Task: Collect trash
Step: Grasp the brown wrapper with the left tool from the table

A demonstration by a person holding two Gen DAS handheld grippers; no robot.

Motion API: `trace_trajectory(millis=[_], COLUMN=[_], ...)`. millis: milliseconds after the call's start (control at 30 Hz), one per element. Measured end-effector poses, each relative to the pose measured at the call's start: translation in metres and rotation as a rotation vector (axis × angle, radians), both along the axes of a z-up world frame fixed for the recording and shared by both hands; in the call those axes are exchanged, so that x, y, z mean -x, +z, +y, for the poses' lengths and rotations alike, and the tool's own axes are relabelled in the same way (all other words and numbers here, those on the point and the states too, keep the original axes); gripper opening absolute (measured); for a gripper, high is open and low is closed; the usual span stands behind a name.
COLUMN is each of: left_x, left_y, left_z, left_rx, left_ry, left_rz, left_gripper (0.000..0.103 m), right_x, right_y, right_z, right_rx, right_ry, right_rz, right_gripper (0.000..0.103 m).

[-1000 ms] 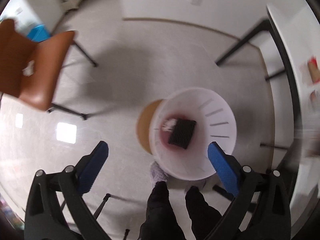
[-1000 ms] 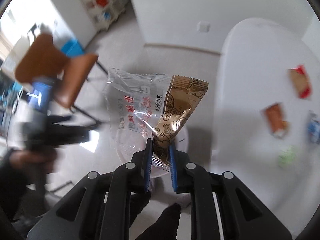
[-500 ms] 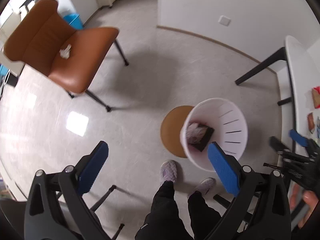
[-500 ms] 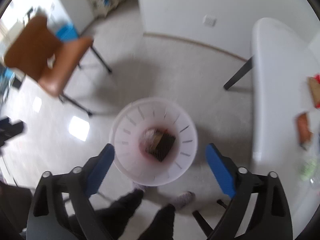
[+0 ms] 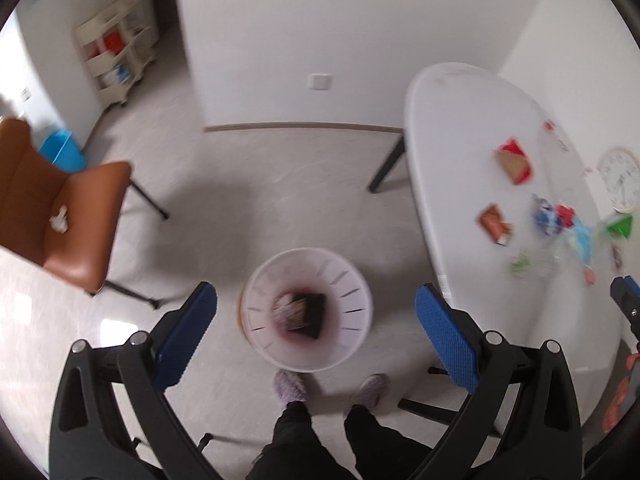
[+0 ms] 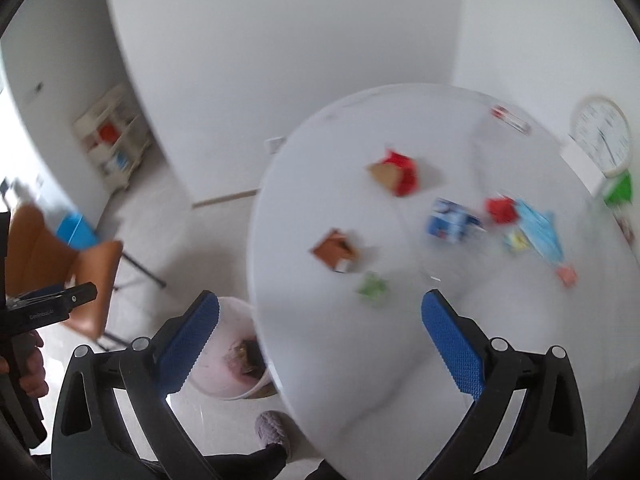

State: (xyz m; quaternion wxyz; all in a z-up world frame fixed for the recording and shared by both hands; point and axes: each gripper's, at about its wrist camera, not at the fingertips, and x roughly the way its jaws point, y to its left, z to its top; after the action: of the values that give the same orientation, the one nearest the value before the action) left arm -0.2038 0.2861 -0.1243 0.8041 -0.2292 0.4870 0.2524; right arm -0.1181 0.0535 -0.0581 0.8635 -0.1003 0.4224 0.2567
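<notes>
Trash lies ahead of my right gripper, whose jaws have just opened, empty, to grab more.

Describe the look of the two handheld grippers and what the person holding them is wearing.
Both the left gripper and the right gripper are black plastic frames with triangular cut-outs and silver pivot screws, each ending in two flat fingers faced with blue dimpled pads. Small pale lettering marks the left gripper's body in the right wrist view. The person wears black trousers and pale knitted slippers.
</notes>
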Motion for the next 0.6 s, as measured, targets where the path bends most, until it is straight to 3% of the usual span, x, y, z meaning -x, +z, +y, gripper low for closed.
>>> trace_trajectory(millis=[333,467,600], left_x=[-0.062,-0.087,-0.13], left_y=[0.003,-0.003,-0.018], left_z=[-0.066,-0.079,-0.09], left_rx=[-0.004,0.051,0.168], left_ry=[-0.155,-0.144,-0.073], left_rz=[0.023,0.037,0.068], left_gripper=[0.095,0.095,0.095], right_x=[-0.02,-0.029,-0.046], right_y=[-0.015,-0.016,-0.022], right_z=[-0.068,-0.087,-0.104], right_rx=[-0.041,-0.05,-0.069], right_ry=[-0.152,-0.175,-0.19], right_rz=[0.027,0.029,0.045], right_gripper=[0.1,0.1,0.1])
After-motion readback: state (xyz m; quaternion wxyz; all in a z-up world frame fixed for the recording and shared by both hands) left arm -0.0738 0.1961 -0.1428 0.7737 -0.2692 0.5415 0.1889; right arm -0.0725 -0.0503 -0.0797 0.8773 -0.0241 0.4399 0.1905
